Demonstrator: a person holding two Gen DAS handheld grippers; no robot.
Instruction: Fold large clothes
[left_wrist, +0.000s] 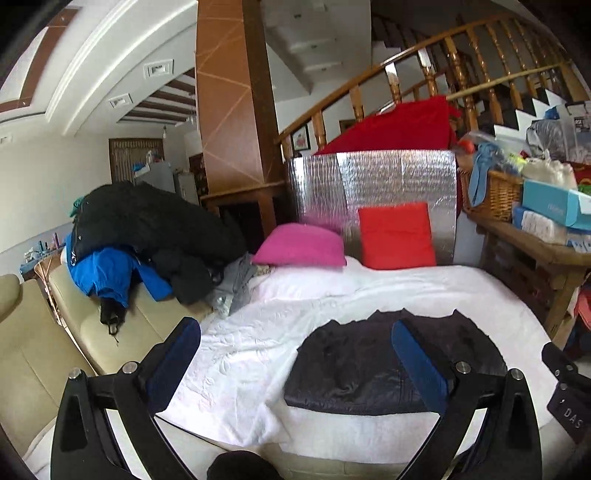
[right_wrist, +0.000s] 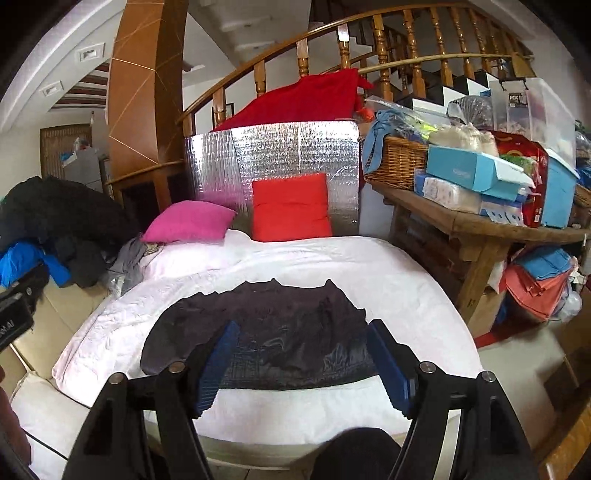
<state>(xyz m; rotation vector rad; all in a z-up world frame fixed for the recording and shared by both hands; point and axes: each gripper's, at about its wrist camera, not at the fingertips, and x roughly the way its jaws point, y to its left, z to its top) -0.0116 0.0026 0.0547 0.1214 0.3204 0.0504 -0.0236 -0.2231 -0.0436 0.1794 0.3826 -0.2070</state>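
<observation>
A dark garment (left_wrist: 354, 365) lies folded flat on the white bed cover (left_wrist: 258, 332); it also shows in the right wrist view (right_wrist: 288, 332) on the cover (right_wrist: 388, 266). My left gripper (left_wrist: 295, 339) is open and empty, held above the bed's near edge, left of the garment's middle. My right gripper (right_wrist: 301, 343) is open and empty, held above the garment's near edge. A pile of unfolded clothes, black (left_wrist: 147, 218) and blue (left_wrist: 107, 273), sits on the beige sofa (left_wrist: 92, 332) to the left.
A pink pillow (left_wrist: 301, 245) and a red pillow (left_wrist: 397, 236) lean at the bed's head against a silver foil panel (left_wrist: 388, 177). A cluttered wooden table (right_wrist: 461, 221) with a wicker basket (right_wrist: 397, 162) stands on the right. A stair railing (right_wrist: 369, 48) rises behind.
</observation>
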